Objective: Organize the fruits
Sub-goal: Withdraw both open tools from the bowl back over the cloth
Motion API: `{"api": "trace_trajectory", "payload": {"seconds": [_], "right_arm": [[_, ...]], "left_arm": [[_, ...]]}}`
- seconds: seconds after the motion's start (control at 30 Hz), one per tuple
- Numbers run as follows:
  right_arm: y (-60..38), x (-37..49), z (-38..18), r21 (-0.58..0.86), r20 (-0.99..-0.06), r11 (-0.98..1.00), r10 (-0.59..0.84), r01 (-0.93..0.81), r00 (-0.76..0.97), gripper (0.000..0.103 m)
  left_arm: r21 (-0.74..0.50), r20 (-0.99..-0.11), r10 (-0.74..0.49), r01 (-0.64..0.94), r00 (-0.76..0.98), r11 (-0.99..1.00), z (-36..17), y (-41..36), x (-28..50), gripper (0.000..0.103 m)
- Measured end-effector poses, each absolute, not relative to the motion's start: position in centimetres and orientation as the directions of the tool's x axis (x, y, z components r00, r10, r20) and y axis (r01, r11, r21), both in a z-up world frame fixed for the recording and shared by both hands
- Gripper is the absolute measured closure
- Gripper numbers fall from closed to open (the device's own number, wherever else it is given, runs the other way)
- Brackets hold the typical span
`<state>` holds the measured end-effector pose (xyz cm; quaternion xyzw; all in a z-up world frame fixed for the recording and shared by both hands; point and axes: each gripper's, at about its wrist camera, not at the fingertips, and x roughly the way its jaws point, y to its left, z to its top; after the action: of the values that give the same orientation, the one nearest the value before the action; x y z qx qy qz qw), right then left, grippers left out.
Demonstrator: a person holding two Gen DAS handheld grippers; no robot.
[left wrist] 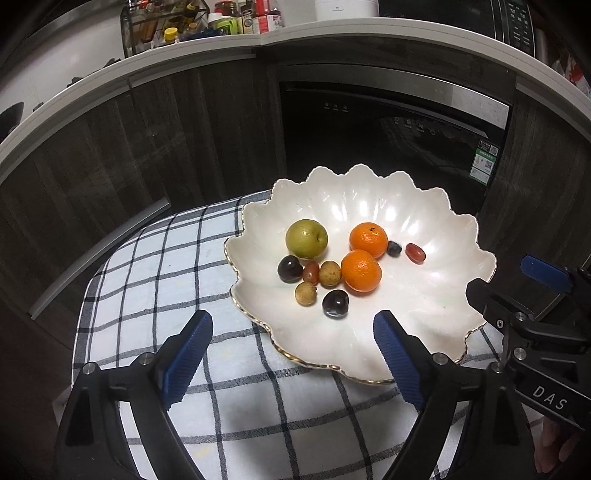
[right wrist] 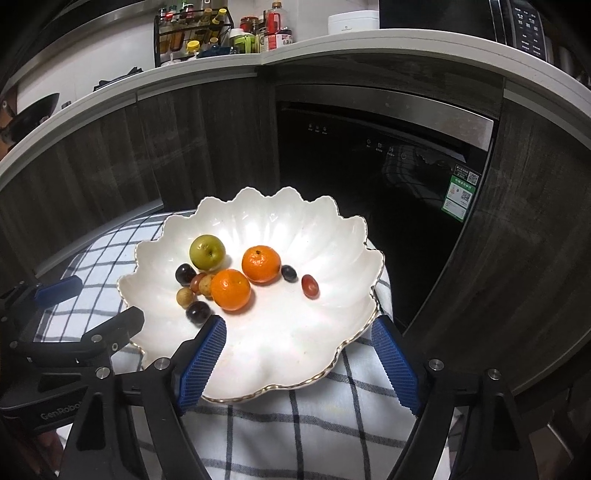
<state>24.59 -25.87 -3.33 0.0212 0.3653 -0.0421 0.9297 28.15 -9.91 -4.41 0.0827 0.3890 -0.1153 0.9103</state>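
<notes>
A white scalloped bowl (left wrist: 436, 295) (right wrist: 280, 350) sits on a checked cloth. It holds a green apple (left wrist: 306, 238) (right wrist: 207, 252), two oranges (left wrist: 361, 270) (right wrist: 260, 264), dark plums (left wrist: 335, 303) (right wrist: 199, 312), small brown fruits (left wrist: 330, 273) (right wrist: 184, 297) and red grapes (left wrist: 415, 253) (right wrist: 310, 286). My left gripper (left wrist: 293, 354) is open and empty over the bowl's near left rim. My right gripper (right wrist: 299, 363) is open and empty over the near rim; it also shows in the left wrist view (left wrist: 517, 295).
The checked cloth (left wrist: 155, 280) (right wrist: 295, 424) covers a small table. Behind stand dark wood cabinets (left wrist: 110, 166), a black dishwasher (left wrist: 388, 147) (right wrist: 369, 177) and a white counter (left wrist: 332, 31) with a spice rack (right wrist: 192, 33) and bottles.
</notes>
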Motion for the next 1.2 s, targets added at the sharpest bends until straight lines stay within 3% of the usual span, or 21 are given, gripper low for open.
{"api": "trace_trajectory", "payload": {"seconds": [0.53,0.67,1.2], "right_arm": [[-24.9,22.5,-1.5,-0.005,-0.655,0.995,-0.076,0.096,0.751,0.021],[-24.8,21.8,-1.0,-0.009,-0.643,0.994,-0.091,0.111,0.761,0.014],[-23.5,18.7,0.4,-0.024,-0.621,0.994,-0.096,0.103,0.778,0.013]], "left_arm": [[0.055,-0.694,-0.142,0.248,0.706,0.967,-2.0,-8.3,25.9,0.006],[0.06,-0.685,-0.131,0.234,0.717,0.97,-1.4,-7.7,25.3,0.004],[0.043,-0.668,-0.113,0.189,0.735,0.981,-0.4,-5.4,21.9,0.001]]}}
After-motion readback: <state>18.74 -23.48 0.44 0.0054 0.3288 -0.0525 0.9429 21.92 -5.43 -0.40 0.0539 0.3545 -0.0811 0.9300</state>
